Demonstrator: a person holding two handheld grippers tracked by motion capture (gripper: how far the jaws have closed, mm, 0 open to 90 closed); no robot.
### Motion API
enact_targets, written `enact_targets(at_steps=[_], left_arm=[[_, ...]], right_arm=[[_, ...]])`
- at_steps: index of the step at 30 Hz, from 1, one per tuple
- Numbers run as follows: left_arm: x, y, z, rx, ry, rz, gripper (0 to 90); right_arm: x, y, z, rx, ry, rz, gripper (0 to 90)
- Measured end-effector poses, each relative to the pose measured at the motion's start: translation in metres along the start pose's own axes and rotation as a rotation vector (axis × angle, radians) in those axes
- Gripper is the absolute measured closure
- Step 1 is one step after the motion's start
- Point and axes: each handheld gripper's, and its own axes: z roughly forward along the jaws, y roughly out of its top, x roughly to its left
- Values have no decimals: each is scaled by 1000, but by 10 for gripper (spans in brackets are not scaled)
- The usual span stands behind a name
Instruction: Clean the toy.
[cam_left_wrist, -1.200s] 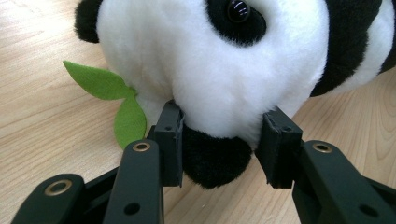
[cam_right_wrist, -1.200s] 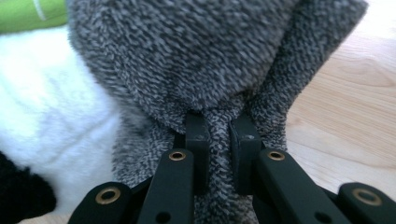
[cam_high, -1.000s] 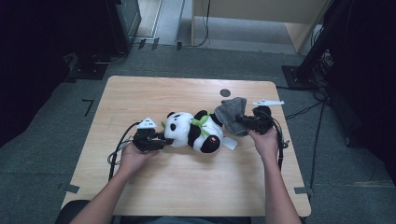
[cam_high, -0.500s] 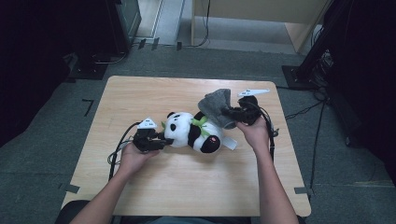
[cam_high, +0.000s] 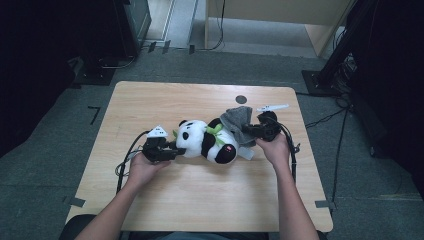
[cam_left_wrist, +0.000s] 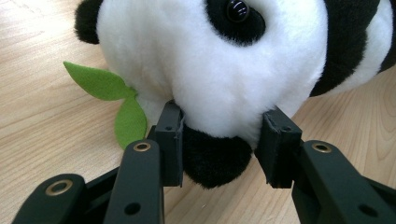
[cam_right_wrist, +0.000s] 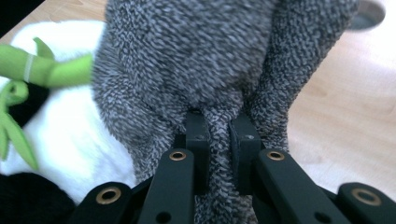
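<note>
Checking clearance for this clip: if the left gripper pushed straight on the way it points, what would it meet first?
The black-and-white plush panda: the left gripper already has its jaws clamped on the head's dark lower part, so nothing stands between.

Nothing readable here, folks

No words, brand tags or numbers show on the plush panda (cam_high: 207, 142), the grey knit cloth (cam_high: 239, 121) beside it, or the wooden table (cam_high: 200, 200).
</note>
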Motion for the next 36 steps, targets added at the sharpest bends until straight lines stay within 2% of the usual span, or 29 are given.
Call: enact_targets(at_steps=[1,2,5,8,11,12,13,14,15,16,21,26,29,31,33,36], left_arm=[[0,0,0,1,0,0,584],[0,0,0,1,0,0,584],[0,0,0,3,-3,1,584],[0,0,0,1,-5,-8,583],[0,0,0,-3,3,-13,589],[-1,0,0,-5,8,-12,605],[-1,1,0,-7,13,-13,611],[-2,1,0,-11,17,-15,611],[-2,1,0,-16,22,-19,621],[-3,2,0,-20,26,-20,621],[-3,4,1,-40,52,-33,652],[-1,5,0,-66,90,-61,660],[0,5,-1,-80,138,-82,660],[2,4,-1,-83,135,-94,658],[-1,5,0,-73,144,-74,655],[-1,4,0,-65,141,-64,652]], right_arm=[[-1,-6,5,23,-3,0,820],[-1,-6,5,23,-3,0,820],[-2,-17,14,86,-16,-19,819],[-4,-20,11,89,-31,-21,818],[-9,-23,-5,56,-60,2,818],[-10,-24,-20,18,-70,10,818],[-10,-24,-28,-9,-67,14,818],[-10,-24,-28,-9,-67,14,818],[-7,-22,-43,-61,-61,22,818],[-7,-22,-43,-61,-61,22,818],[11,-17,-67,-144,-40,-15,817],[29,-10,-81,-232,28,-26,817],[43,-5,-82,-245,62,-58,817],[53,-2,-80,-243,79,-84,817],[63,1,-74,-242,94,-116,816],[77,2,-58,-193,113,-163,816]])
